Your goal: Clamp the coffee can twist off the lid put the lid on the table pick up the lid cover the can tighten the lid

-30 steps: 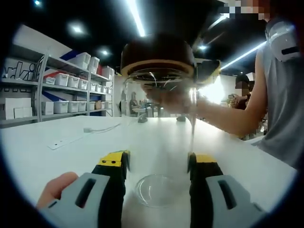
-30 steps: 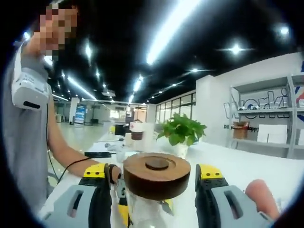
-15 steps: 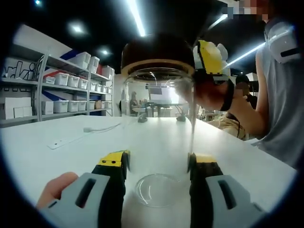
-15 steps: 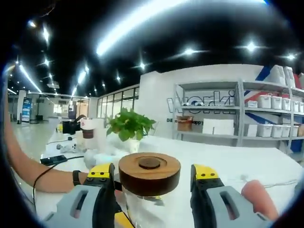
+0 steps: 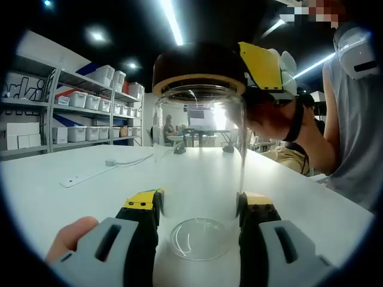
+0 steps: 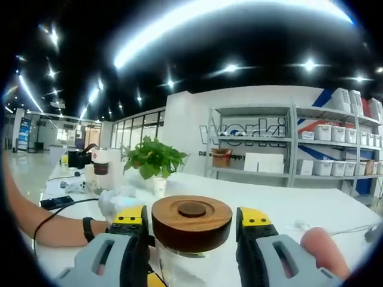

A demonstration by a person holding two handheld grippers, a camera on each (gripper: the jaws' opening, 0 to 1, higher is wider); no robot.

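Note:
The coffee can (image 5: 200, 149) is a clear glass jar with a dark wooden lid (image 5: 197, 66), upright on the white table (image 5: 90, 197). My left gripper (image 5: 199, 206) is shut on the jar's lower part, one jaw on each side. My right gripper (image 5: 263, 72) comes in from the right at lid height, held by a person's hand. In the right gripper view the round wooden lid (image 6: 191, 221) lies between the jaws of my right gripper (image 6: 192, 220). It is open, with only a narrow gap left on each side.
A white power strip (image 5: 90, 175) and cable lie on the table to the left. Shelves with white bins (image 5: 90, 107) line the far wall. A potted plant (image 6: 152, 162), a cup (image 6: 100, 170) and a phone (image 6: 57, 201) sit further along the table. The person's torso (image 5: 356, 137) stands at the right.
My right gripper has swung round the lid and its jaws have narrowed on it. The left gripper and the jar have held still.

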